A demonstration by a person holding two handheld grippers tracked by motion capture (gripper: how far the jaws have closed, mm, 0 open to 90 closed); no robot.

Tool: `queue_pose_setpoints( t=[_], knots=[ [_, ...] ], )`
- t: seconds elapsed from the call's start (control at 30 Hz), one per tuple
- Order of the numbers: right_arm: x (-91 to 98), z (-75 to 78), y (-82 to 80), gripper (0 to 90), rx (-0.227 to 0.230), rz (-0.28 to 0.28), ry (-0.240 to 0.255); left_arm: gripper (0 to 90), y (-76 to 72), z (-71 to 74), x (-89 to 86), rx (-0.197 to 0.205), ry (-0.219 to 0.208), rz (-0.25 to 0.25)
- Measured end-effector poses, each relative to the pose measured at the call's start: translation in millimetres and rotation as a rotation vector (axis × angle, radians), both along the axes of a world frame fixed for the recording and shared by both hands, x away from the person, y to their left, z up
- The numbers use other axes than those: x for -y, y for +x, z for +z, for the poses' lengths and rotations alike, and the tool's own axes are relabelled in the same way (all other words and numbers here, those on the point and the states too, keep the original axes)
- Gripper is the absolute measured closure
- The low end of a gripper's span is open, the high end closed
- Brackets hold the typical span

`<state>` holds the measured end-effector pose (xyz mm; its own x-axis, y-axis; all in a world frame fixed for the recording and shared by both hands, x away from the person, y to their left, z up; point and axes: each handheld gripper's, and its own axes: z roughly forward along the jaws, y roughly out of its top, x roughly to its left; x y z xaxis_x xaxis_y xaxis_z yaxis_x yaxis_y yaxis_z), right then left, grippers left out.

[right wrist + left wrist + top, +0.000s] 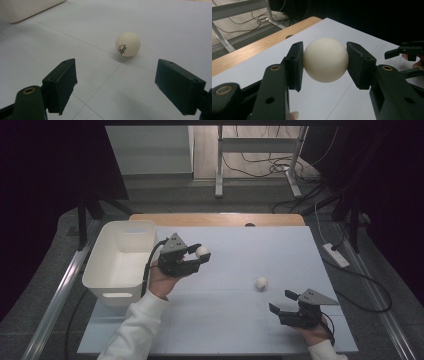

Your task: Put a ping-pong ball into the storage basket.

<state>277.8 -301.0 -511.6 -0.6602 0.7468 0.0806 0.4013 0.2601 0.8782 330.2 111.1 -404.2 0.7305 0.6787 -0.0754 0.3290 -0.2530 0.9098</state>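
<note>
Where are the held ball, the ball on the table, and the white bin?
held ball (325, 60), left gripper view, its front middle.
ball on the table (127, 44), right gripper view, its middle.
white bin (96, 265), high view, its left wall.

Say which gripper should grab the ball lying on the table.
Right. The right gripper is open and empty, facing the loose ball. The left gripper is shut on another ball.
</note>
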Motion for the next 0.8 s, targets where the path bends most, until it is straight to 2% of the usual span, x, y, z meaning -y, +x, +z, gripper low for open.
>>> queue_pose_setpoints(
  t=[0.17,0.8],
  knots=[
    [0.3,0.1,0.2,17.7,0.000,0.000,0.002,50.8,-1.3,2.3,-2.7,0.010,0.006,0.007],
    [-0.3,0.2,-0.3,17.8,0.003,-0.001,-0.002,50.8,-7.4,8.0,-19.9,0.031,-0.015,0.047]
  ],
)
